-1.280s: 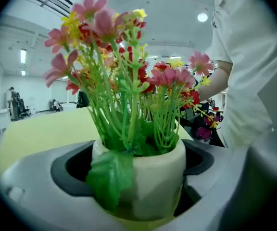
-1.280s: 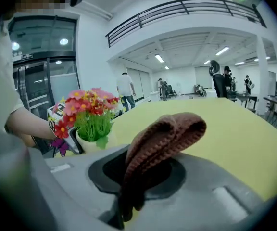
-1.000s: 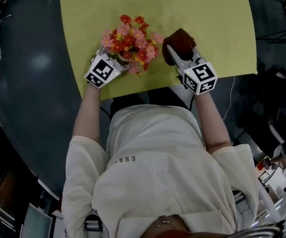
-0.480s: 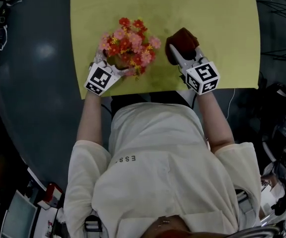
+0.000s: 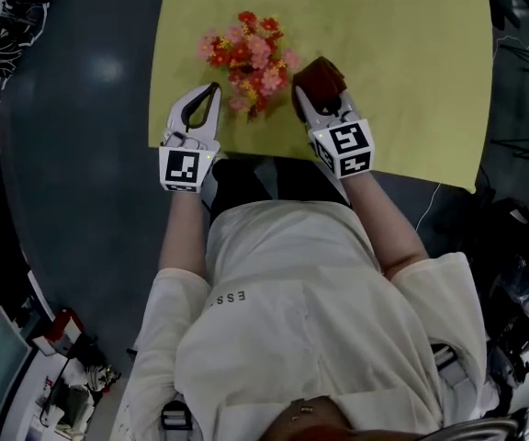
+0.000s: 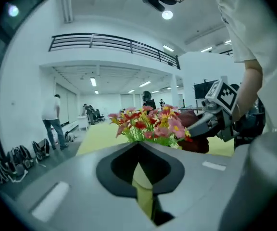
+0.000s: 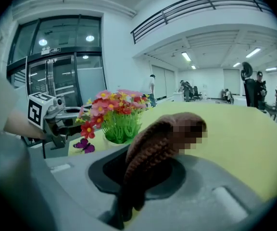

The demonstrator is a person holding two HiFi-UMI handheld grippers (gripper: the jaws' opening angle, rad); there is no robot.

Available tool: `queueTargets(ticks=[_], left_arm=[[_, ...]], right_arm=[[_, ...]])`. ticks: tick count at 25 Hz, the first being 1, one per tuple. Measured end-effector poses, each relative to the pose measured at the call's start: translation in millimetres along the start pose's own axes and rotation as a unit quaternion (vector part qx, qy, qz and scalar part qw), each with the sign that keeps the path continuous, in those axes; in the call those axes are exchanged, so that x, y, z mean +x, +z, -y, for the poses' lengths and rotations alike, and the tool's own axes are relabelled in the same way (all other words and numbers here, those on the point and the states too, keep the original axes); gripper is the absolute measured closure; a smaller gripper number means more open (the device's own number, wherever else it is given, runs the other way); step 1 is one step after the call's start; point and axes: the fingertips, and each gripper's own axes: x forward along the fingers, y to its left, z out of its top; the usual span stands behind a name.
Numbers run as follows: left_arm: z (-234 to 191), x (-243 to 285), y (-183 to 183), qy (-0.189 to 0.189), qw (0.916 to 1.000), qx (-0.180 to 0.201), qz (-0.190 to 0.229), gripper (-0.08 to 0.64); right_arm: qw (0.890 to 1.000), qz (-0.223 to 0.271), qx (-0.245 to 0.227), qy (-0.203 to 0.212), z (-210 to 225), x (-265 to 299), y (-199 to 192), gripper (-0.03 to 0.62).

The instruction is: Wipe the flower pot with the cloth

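The flower pot holds red and pink artificial flowers (image 5: 249, 51) and stands on the yellow-green table (image 5: 411, 53). From above the blooms hide it; only its white rim (image 7: 110, 141) shows under green stems. My left gripper (image 5: 215, 89) sits left of the flowers, apart from them. Its jaws have just been closing and now stand shut with nothing between them (image 6: 139, 146). My right gripper (image 5: 313, 97) is shut on a brown knitted cloth (image 5: 320, 73), just right of the flowers. The cloth (image 7: 158, 142) bulges out over the jaws.
The table's near edge (image 5: 274, 157) runs just below both grippers. Dark floor (image 5: 81, 154) lies to the left. A purple butterfly ornament (image 7: 83, 146) sits beside the pot. A person (image 6: 52, 121) and bags (image 6: 13, 158) are far off in the hall.
My left gripper came off the pot's left side, drew back toward the table's near edge and shut empty. My right gripper, with the cloth, shifted slightly closer to the flowers.
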Motion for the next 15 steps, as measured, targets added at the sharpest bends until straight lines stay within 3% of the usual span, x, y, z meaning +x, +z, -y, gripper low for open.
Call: queueTargets(ticks=[8,15], left_arm=[[7.7,-61.8,59.0,0.026,0.9929,-0.082,0.082,0.545],[14.8,-135.5,73.8,0.011,0.9909,-0.076,0.111,0.545]], right_arm=[[0.997,0.047,-0.015,-0.06,-38.2,-41.8,21.7,0.538],[0.991,0.079,-0.01,-0.107,-99.7,-91.1,16.7,0.538]])
